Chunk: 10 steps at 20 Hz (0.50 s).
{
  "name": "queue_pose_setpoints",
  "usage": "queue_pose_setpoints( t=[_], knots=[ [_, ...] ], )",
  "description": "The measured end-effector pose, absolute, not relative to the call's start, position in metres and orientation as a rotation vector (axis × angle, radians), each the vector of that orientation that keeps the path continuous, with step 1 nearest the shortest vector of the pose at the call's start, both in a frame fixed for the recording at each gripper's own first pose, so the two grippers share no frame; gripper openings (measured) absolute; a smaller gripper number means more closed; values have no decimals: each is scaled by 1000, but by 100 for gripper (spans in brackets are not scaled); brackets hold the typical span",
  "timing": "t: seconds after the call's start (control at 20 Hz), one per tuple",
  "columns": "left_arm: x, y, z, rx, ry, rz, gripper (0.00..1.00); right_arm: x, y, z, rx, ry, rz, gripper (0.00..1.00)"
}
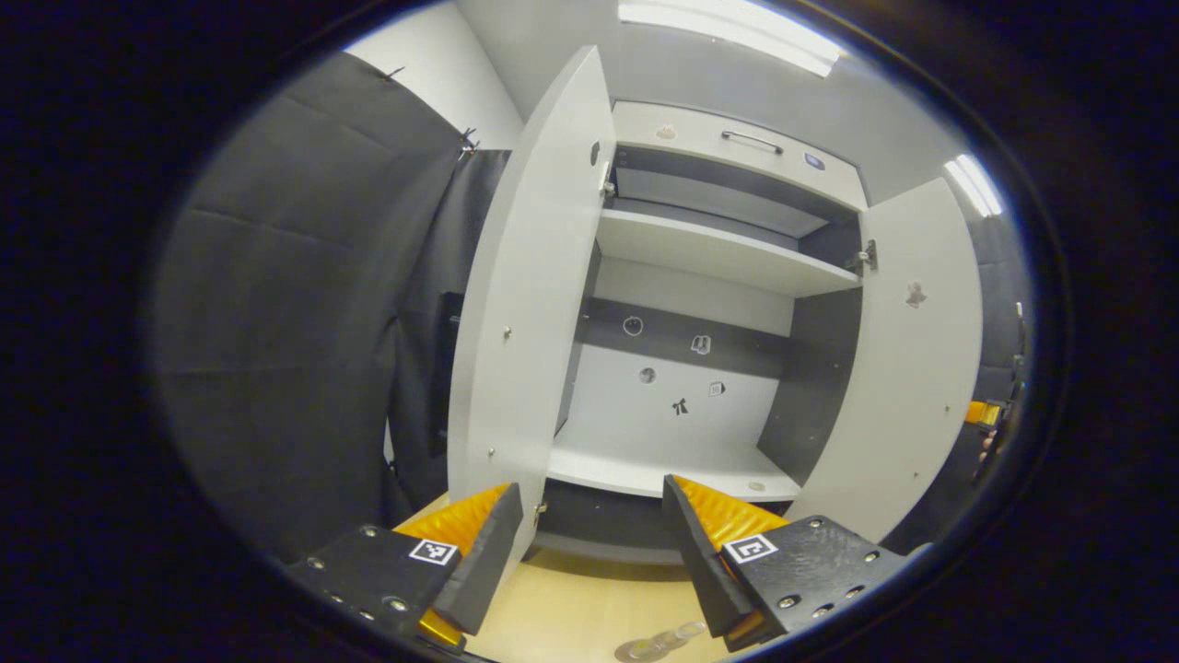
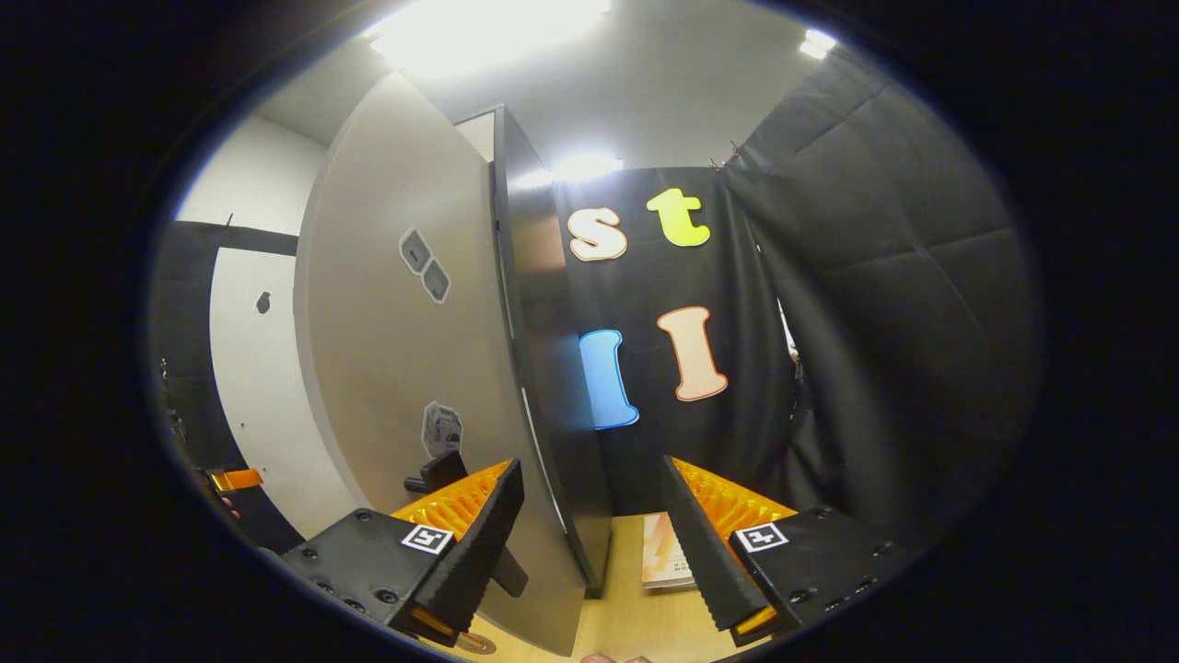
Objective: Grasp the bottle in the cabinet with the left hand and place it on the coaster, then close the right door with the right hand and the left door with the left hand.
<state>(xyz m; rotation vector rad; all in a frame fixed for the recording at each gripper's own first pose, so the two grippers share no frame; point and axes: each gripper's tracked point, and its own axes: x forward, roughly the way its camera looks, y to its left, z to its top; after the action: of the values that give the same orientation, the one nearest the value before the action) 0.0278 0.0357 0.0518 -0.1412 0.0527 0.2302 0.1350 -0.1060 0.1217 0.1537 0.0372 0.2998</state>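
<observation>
In the left gripper view the left tongs stand wide and hold nothing, facing the open cabinet, whose left door and right door both stand open; no bottle shows on the cabinet's bare shelves, though something clear and round at the bottom edge, on the desk in front of the cabinet, may be the bottle on its coaster; I cannot tell. In the right gripper view the right tongs are wide and empty, straddling the upright free edge of the right door, so I judge the right hand nearer for swinging it shut toward the cabinet
</observation>
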Motion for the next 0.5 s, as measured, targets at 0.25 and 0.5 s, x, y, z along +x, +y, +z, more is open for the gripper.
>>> queue_pose_setpoints(
  t=[0.25, 0.5],
  knots=[
    [32, 47, 42, -134, 68, 193, 90, 131, -97, 111, 125, 70, 248, 95],
    [28, 50, 31, -153, 81, 164, 89, 124, -86, 122, 7, 33, 195, 91]
  ],
)
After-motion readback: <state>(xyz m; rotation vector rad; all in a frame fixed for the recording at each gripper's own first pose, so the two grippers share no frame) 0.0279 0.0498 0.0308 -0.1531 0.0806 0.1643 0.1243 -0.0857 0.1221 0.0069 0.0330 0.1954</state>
